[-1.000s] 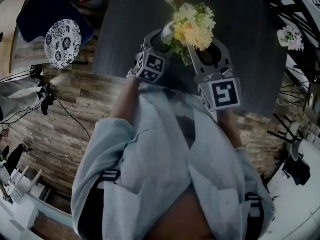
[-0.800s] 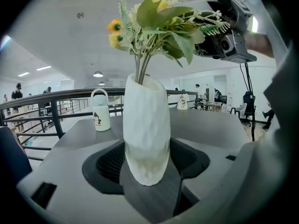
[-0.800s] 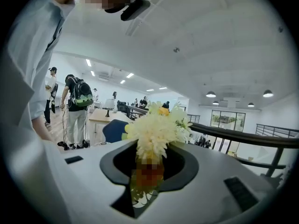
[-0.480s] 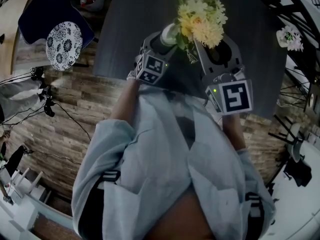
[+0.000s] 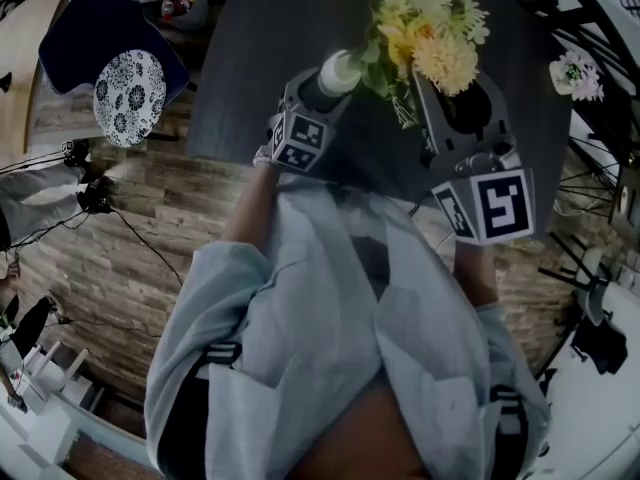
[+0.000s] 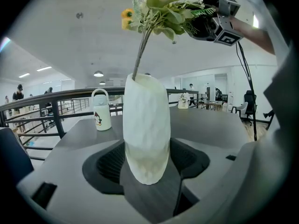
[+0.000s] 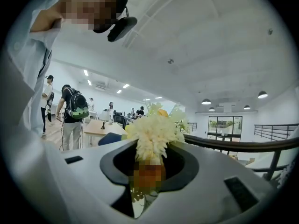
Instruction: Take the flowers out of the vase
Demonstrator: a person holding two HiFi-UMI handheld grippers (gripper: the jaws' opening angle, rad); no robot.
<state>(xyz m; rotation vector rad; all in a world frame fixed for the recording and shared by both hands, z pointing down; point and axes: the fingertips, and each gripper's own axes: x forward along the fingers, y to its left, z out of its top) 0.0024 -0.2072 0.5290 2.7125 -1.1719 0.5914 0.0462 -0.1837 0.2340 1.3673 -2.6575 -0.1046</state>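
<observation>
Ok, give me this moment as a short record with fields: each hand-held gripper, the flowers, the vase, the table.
left hand-held gripper: closed on the white vase, low on its body
right hand-held gripper: closed on the flowers, just under the blooms
flowers: raised, stems not yet out of the vase mouth
vase: upright on the dark table
also on table: white bottle
</observation>
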